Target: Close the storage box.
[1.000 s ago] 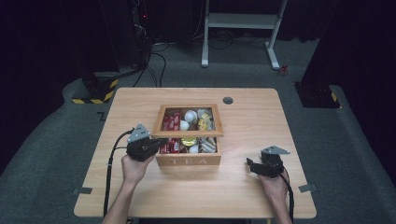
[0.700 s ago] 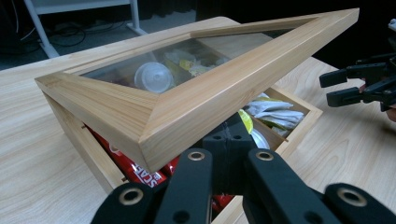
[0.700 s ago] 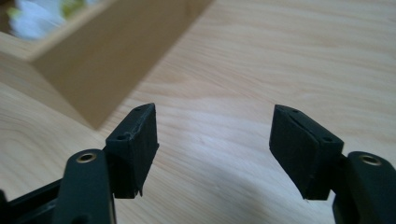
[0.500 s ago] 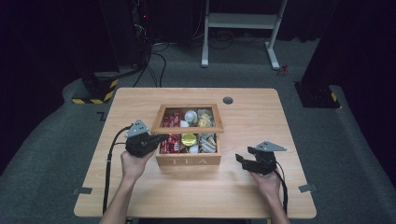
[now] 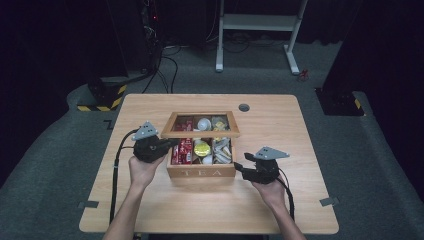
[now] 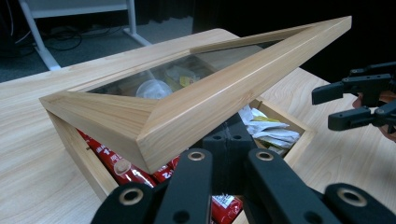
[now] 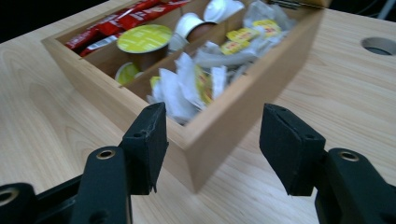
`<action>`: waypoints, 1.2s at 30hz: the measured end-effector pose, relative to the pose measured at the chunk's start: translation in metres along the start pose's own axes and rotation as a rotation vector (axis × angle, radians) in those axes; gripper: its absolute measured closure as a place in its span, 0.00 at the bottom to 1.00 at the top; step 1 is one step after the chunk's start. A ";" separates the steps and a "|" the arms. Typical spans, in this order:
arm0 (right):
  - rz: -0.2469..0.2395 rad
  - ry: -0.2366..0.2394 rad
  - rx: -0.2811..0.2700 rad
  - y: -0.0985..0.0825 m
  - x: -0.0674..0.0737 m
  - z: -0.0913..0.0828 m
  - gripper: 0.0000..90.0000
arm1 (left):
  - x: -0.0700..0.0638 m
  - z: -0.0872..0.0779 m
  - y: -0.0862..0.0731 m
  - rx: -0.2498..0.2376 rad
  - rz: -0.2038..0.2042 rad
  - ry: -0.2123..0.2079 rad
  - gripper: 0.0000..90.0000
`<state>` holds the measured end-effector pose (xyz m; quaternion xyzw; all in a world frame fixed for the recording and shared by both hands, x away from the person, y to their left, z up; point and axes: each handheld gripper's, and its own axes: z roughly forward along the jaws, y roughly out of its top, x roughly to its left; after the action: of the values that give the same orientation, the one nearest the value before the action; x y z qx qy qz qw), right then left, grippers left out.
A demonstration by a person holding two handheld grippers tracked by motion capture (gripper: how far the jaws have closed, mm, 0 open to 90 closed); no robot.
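**Lid half raised on the tea box**

Jaws of the left gripper [image 5: 167,145] were seen closed together and tucked under the lid [image 6: 224,100], which was propped at a slant above the box [image 5: 201,172] near the middle of the table [image 5: 300,210]. Jaws of the right gripper [image 7: 212,140] were held apart, framing the box's near corner without touching it. Opening the lid was judged the step in hand; next, the box would need steadying while the lid was swung fully back.

White frame legs [image 5: 255,37], cables [image 5: 165,65], perhaps a striped floor block [image 5: 102,97].
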<state>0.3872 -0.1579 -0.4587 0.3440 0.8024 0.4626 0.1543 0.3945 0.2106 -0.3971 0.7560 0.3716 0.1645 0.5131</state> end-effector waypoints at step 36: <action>-0.088 0.046 0.034 0.048 0.042 0.065 0.37 | 0.014 0.001 0.027 -0.004 -0.011 0.009 1.00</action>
<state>0.4134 -0.0709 -0.4495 0.3002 0.8279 0.4493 0.1503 0.4149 0.2146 -0.3748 0.7522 0.3775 0.1658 0.5140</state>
